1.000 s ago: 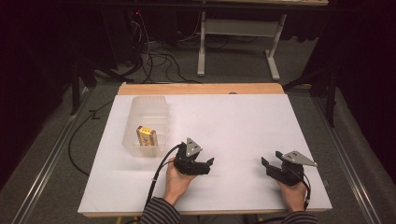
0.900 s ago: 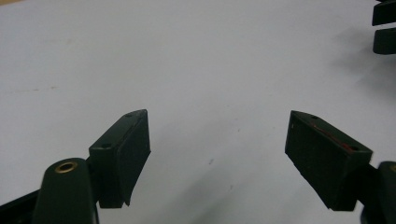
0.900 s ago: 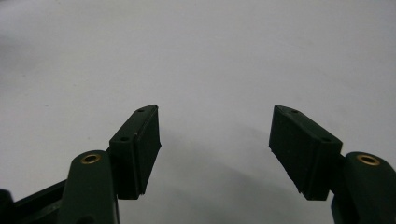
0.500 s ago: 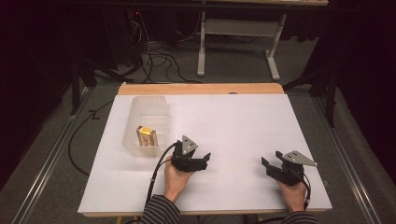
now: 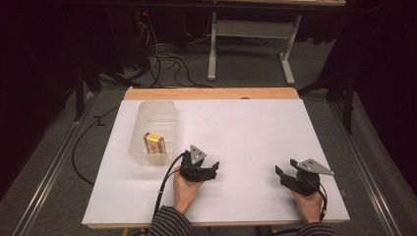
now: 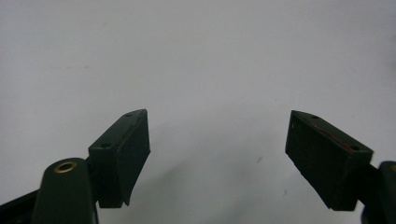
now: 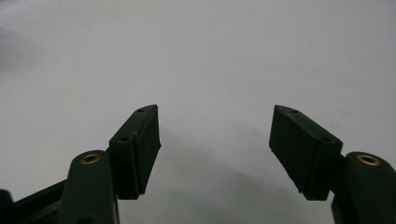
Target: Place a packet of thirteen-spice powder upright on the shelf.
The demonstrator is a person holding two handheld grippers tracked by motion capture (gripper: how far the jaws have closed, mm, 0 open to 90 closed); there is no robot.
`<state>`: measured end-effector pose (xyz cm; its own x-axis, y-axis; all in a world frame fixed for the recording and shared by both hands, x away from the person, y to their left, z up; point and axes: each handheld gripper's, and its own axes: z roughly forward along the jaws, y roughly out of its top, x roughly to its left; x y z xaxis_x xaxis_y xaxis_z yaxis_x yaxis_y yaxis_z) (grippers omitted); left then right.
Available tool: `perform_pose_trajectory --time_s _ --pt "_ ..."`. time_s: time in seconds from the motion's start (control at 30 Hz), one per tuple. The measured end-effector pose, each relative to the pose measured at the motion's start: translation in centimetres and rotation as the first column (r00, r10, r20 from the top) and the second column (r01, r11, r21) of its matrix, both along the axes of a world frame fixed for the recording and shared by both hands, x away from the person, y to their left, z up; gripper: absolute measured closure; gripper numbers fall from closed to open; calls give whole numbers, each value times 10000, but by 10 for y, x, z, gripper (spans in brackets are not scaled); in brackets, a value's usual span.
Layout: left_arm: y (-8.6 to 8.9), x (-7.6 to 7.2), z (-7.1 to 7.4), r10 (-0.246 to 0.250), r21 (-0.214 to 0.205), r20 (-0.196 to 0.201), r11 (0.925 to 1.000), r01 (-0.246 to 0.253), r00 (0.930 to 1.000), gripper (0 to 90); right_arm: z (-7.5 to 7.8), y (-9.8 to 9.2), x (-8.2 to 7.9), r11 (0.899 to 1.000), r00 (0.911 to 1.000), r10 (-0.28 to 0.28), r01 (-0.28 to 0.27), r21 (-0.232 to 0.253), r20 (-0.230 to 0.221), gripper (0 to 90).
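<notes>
The small yellow box (image 5: 153,143) lies inside the clear plastic tub (image 5: 164,110), left of centre; likely light, stiff and easily pinched across its narrow sides. Left hand-held gripper (image 5: 212,169), jaws just opening further with nothing between them, and right hand-held gripper (image 5: 281,175) both gape empty

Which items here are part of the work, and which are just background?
In play: left gripper, open, empty; right gripper, open, empty; clear plastic bin; yellow box inside it.
Background: white table; floor cables; grey stand.

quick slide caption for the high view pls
Two hand-held claws, left and right, rest open on a white table beside a clear bin holding a yellow box.
</notes>
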<state>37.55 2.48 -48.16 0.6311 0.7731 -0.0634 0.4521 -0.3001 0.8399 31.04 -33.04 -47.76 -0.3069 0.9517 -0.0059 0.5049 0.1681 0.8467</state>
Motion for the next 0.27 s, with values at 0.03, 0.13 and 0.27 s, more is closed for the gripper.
perform_pose_trajectory --time_s 0.03,0.13,0.27 --pt "0 0 0 38 -9 28 10000 -37 10000 227 0 0 0 10000 10000 16 -16 -7 0 340" --pt "0 -1 0 15 26 63 10000 -15 10000 225 0 0 0 10000 10000 26 -26 -51 -14 339" --pt "-1 -2 0 7 100 157 9999 -8 9999 230 0 0 0 10000 10000 2 -2 -14 -3 338"
